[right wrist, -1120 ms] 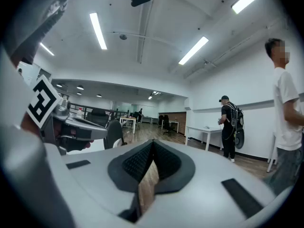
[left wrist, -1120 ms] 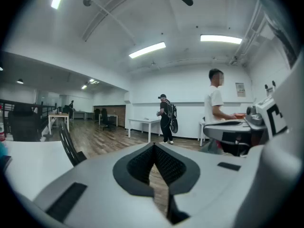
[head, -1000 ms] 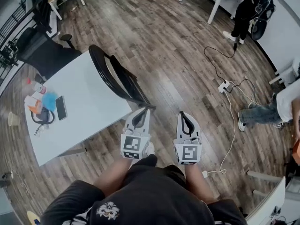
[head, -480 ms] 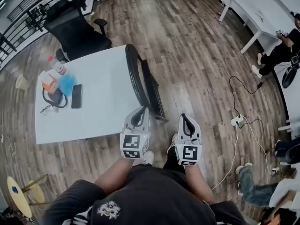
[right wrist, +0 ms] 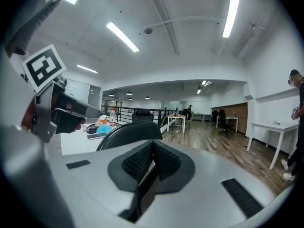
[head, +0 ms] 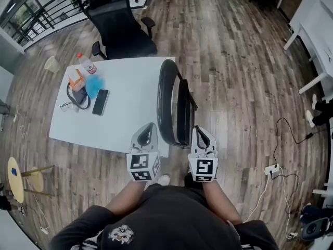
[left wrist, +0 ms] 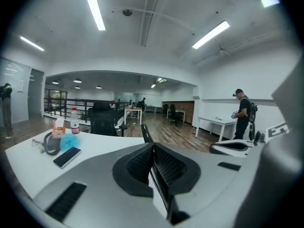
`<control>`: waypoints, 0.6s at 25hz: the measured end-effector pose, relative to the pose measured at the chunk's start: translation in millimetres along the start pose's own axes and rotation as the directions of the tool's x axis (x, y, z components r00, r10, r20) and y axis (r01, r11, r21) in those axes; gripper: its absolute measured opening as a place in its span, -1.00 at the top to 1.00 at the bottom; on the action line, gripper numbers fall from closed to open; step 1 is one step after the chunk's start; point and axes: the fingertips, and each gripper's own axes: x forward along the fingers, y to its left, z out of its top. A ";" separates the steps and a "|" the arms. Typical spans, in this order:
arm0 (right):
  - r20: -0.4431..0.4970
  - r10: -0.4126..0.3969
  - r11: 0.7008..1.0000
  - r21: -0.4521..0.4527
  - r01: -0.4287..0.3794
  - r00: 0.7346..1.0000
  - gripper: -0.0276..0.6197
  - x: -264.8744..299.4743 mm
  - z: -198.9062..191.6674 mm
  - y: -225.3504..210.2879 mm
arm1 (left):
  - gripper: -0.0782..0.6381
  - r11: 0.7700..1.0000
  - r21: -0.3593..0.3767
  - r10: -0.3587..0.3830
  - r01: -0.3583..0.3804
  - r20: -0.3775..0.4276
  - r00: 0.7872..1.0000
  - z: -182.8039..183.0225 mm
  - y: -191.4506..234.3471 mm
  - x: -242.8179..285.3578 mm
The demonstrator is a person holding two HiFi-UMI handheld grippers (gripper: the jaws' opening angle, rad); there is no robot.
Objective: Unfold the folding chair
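At the left end of the white desk lie a black phone, a blue cloth and a bottle, and a black office chair stands behind the desk's far edge. The person's left forearm reaches forward from the body and holds the left claw over the desk's near right corner, pointing ahead and slightly downward. Its two jaws are pressed together with nothing between them. Just to the right, the folding chair stands folded flat against the desk's right side. Its near end lies between the two claws, close to their tips, and neither claw grips it. The right forearm runs alongside the left. The right claw is held off the desk's near right corner, on the side of the chair away from the desk. It is aimed the same way, jaws together and empty. Farther right of the desk, a power strip with its cables lies on the wooden floor.
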 end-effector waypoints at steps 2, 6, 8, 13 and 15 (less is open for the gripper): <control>-0.036 0.012 1.000 0.014 -0.012 0.999 0.87 16.9 -6.9 -7.5 | 0.74 0.999 -0.023 0.031 -0.031 -0.019 0.999 3.2 4.4 10.8; -0.079 0.066 0.997 0.041 -0.063 0.995 0.84 43.1 -23.9 -20.2 | 0.24 0.997 -0.077 0.020 -0.026 -0.082 0.996 2.3 -0.7 37.9; -0.112 0.110 0.993 0.054 -0.104 0.988 0.52 55.7 -35.9 -23.0 | 0.16 0.997 -0.073 0.032 -0.041 -0.110 0.993 1.3 -3.3 50.7; -0.226 0.152 0.986 0.102 -0.132 0.962 0.15 89.2 -76.1 -18.2 | 0.03 0.994 -0.109 0.010 -0.033 -0.212 0.977 -11.7 -9.5 78.8; -0.297 0.149 0.987 0.100 -0.124 0.943 0.06 105.3 -99.3 -11.8 | 0.01 0.993 -0.111 0.004 -0.033 -0.251 0.968 -19.2 -8.2 89.0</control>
